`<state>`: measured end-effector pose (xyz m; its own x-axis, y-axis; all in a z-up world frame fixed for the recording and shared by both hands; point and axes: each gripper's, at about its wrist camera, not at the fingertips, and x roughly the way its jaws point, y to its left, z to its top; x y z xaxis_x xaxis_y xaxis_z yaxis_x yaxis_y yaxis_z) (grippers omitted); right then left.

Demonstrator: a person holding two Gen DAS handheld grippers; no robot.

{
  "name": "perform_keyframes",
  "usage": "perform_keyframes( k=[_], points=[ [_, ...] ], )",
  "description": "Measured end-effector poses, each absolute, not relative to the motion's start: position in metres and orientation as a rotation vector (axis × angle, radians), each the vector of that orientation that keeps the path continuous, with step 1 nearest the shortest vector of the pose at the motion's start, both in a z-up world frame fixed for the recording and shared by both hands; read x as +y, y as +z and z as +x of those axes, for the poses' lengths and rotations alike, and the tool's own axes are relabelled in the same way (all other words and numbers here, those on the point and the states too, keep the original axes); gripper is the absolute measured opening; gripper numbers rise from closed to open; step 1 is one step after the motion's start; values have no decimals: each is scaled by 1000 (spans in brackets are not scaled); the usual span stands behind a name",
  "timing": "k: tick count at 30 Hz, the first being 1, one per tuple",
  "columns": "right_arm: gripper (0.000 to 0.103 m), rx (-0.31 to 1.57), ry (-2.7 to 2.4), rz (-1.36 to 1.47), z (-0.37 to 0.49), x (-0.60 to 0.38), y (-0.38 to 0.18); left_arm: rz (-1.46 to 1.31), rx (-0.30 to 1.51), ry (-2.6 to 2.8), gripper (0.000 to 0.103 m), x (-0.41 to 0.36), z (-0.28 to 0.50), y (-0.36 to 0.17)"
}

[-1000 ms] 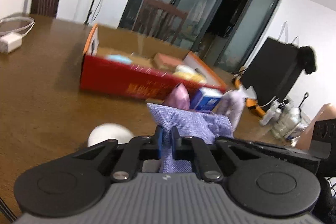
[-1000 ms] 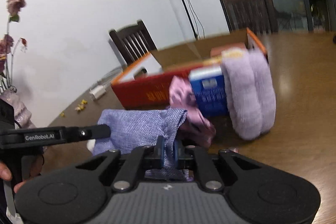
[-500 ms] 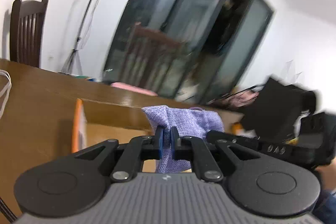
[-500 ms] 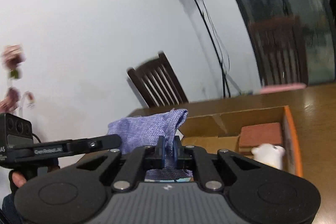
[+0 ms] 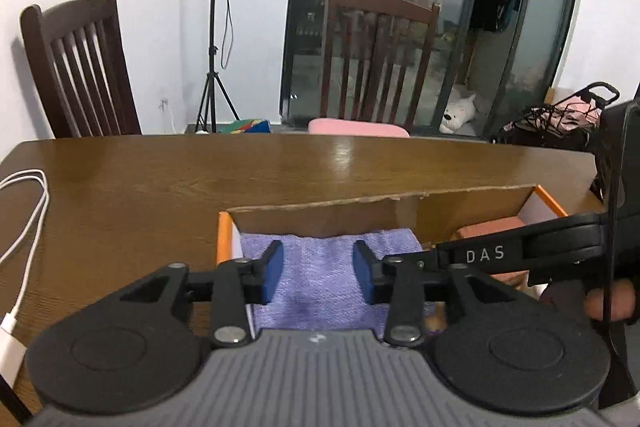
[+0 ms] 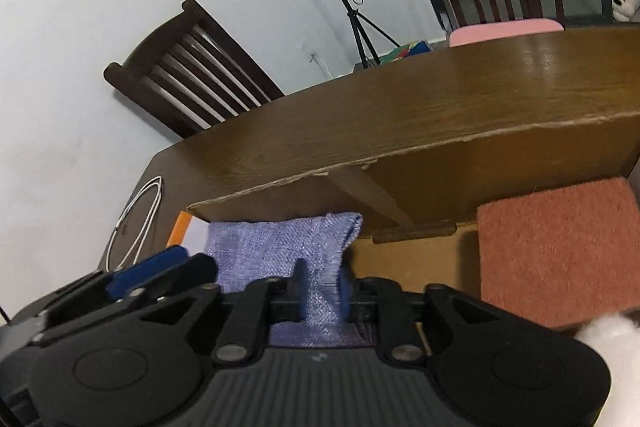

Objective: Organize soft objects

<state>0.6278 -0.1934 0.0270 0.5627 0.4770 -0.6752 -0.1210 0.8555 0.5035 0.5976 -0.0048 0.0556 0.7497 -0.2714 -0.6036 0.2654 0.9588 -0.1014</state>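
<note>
A purple knitted cloth (image 5: 320,267) lies in the left end of the cardboard box with an orange rim (image 5: 320,205). My left gripper (image 5: 318,271) hovers over it, its jaws opening, blue pads apart and clear of the fabric. In the right wrist view my right gripper (image 6: 322,287) has its jaws opening too. A raised fold of the purple cloth (image 6: 280,247) still stands between them, loose. The right gripper's arm (image 5: 484,253) reaches in from the right, and the left gripper's blue pad (image 6: 148,271) shows at the left.
A terracotta folded cloth (image 6: 556,251) fills the right part of the box (image 6: 480,147), with a white fluffy thing (image 6: 600,335) at its near corner. A white cable (image 5: 24,219) lies on the wooden table to the left. Two dark chairs stand behind the table.
Both grippers carried the purple cloth from the table's front over the box and lowered it inside. The left jaws have let go and stand apart; the right jaws have parted slightly.
</note>
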Motion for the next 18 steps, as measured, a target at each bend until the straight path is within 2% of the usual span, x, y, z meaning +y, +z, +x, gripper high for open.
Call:
perform_keyframes(
  k=[2,6,9,12,14,16,18],
  points=[
    [30,901,369,432,624,-196,31,-6,649,-273,44,-4,593,61],
    [39,826,374,436,606,-209,57,-7,596,-272,52,5,562,81],
    [48,747,414,445,572,-226,82,3,519,-267,63,8,524,100],
    [55,661,459,430,514,-244,103,-9,433,-286,79,13,469,114],
    [61,601,484,407,471,-252,115,-12,391,-301,80,13,430,118],
    [71,533,491,360,428,-259,122,-1,352,-295,88,12,393,119],
    [75,470,473,276,381,-265,122,23,314,-268,91,10,358,115]
  ],
)
